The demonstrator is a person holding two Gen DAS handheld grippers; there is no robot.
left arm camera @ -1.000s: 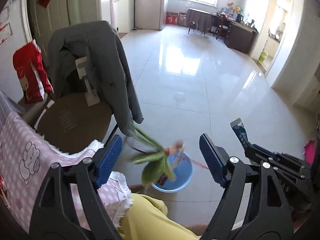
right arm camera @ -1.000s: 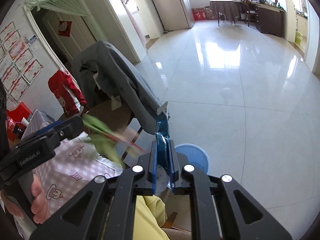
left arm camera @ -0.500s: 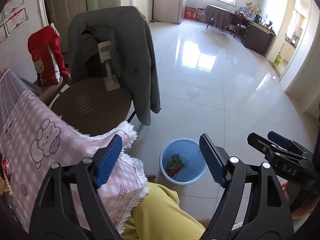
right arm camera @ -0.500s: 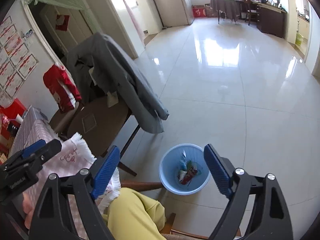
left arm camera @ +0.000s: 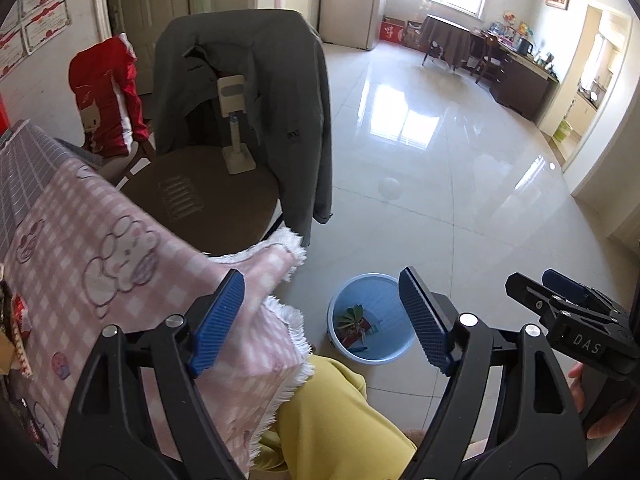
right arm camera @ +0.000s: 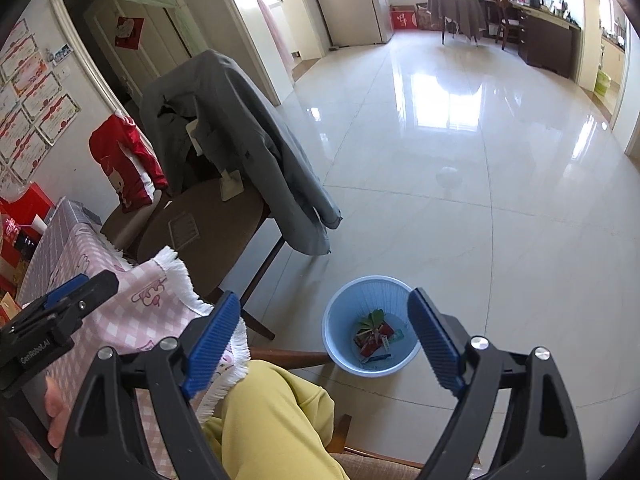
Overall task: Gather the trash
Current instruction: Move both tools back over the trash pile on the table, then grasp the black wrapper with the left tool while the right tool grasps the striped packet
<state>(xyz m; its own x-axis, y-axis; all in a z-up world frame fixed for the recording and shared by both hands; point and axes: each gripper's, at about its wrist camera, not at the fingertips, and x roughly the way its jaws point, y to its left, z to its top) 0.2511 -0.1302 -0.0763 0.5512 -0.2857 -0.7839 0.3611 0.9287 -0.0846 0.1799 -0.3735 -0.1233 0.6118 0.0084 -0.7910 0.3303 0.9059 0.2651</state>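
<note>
Resting in blue bin (right arm camera: 370,322) on floor (right arm camera: 500,240), trash (right arm camera: 374,332) is judged light, soft, crinkly; pinched best at edges. Left hand-held gripper (left arm camera: 322,316) and right hand-held gripper (right arm camera: 324,338) are held spread wide, nothing grasped.

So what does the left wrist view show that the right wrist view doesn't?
Only the left wrist view: the right claw from the side and the whole white phone stand on the chair.
Only the right wrist view: the left claw at its edge and the red box by the wall.
Both: the blue bin holding trash, the grey jacket, the pink cloth.
</note>
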